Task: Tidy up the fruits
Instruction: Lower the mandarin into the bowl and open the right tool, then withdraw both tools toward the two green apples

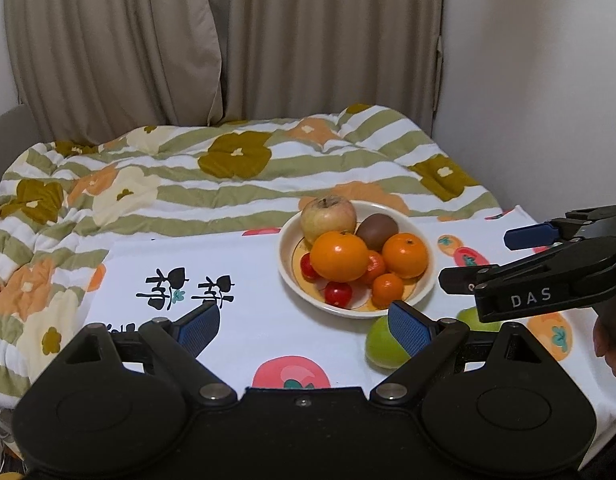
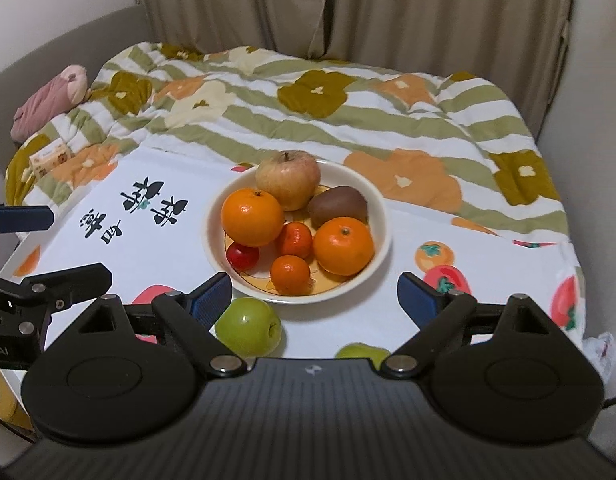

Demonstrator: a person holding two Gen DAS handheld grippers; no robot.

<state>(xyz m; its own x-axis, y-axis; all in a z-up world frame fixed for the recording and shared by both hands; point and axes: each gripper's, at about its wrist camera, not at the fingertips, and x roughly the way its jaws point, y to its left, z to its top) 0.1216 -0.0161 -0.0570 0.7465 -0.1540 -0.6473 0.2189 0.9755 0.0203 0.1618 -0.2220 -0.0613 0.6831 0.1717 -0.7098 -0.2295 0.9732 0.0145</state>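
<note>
A cream bowl [image 1: 286, 264] [image 2: 381, 216] on the white fruit-print cloth holds a pale apple [image 2: 288, 178], a kiwi [image 2: 339, 206], two big oranges [image 2: 252, 216], small mandarins [image 2: 290, 274] and red tomatoes [image 1: 337, 294]. Two green apples lie on the cloth in front of it, one [image 2: 248, 326] [image 1: 381, 344] beside the bowl and the other [image 2: 361, 350] [image 1: 473, 318] partly hidden. My left gripper [image 1: 304, 330] [image 2: 48, 246] is open and empty. Just short of the bowl, my right gripper [image 2: 313, 300] [image 1: 487, 258] stands wide open, holding nothing.
The cloth [image 1: 228, 320] covers a small table set against a bed with a flowered, striped quilt [image 2: 347, 112]. A pink plush toy [image 2: 48, 100] and a small box [image 2: 50, 158] lie at the quilt's left. Curtains [image 1: 228, 40] and walls close in behind.
</note>
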